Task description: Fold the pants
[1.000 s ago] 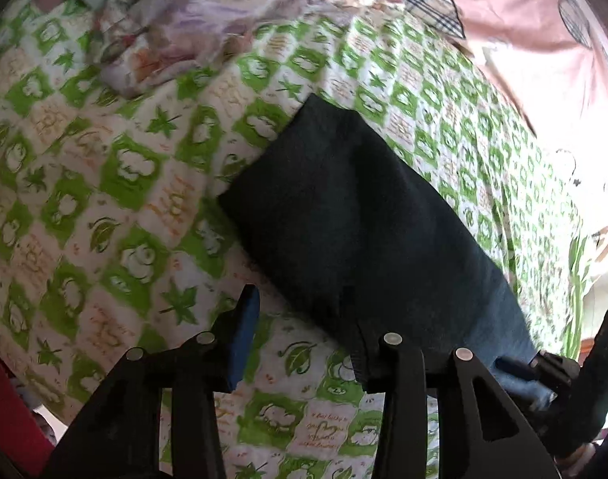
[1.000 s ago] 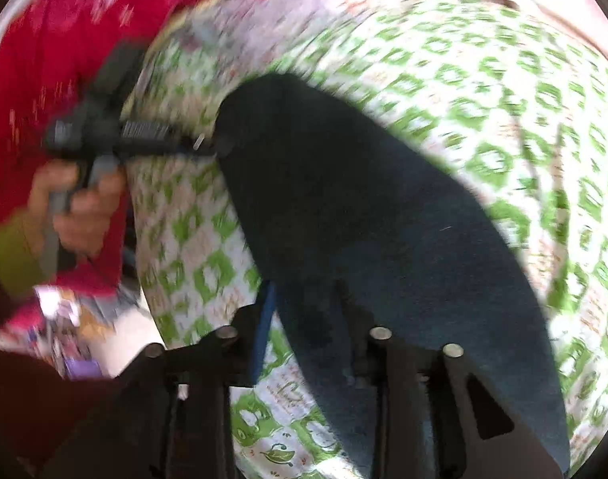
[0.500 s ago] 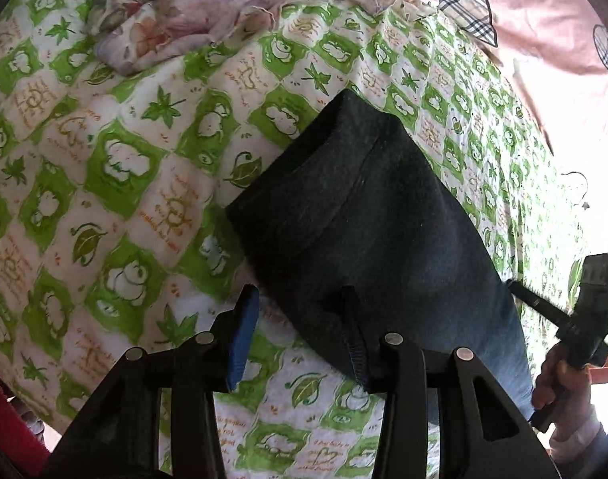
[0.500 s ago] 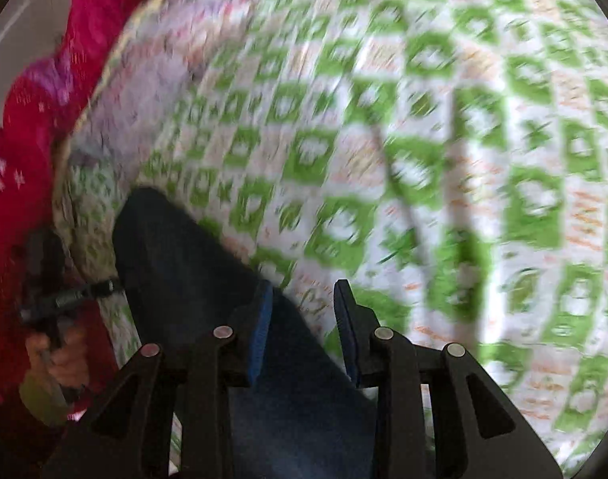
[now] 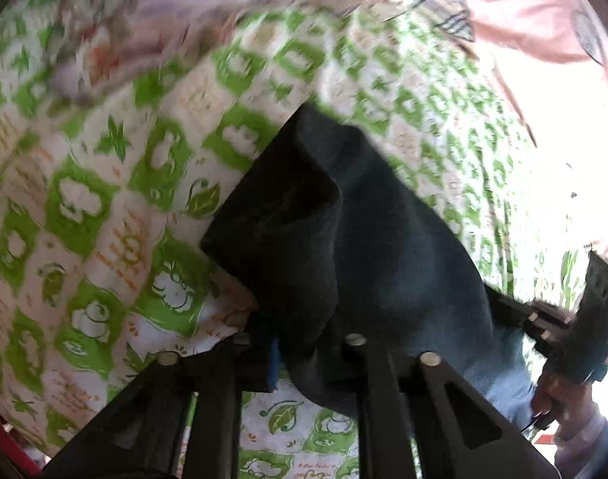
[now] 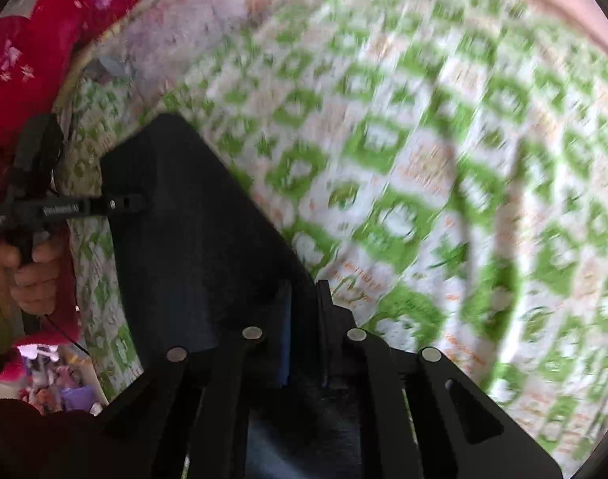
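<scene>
pants (image 5: 368,247) pinched in left tool (image 5: 304,353) and right tool (image 6: 304,335)

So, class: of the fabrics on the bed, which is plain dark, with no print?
The dark pants, gripped by both grippers; the green-checked bedsheet and floral blanket are patterned.

Soft cloth, hard plastic
Pants (image 5: 383,247) are dark, matt, fuzzy knit; the bedsheet (image 5: 104,199) is smooth printed cotton; left gripper (image 5: 304,355) is matt black plastic.

The pants (image 5: 368,239) lie on the bedsheet (image 5: 104,219). Behind the pants, a crumpled blanket (image 5: 152,20) rests on the bedsheet. Each gripper, left (image 5: 304,343) and right (image 6: 304,319), is at one near edge of the pants.
</scene>
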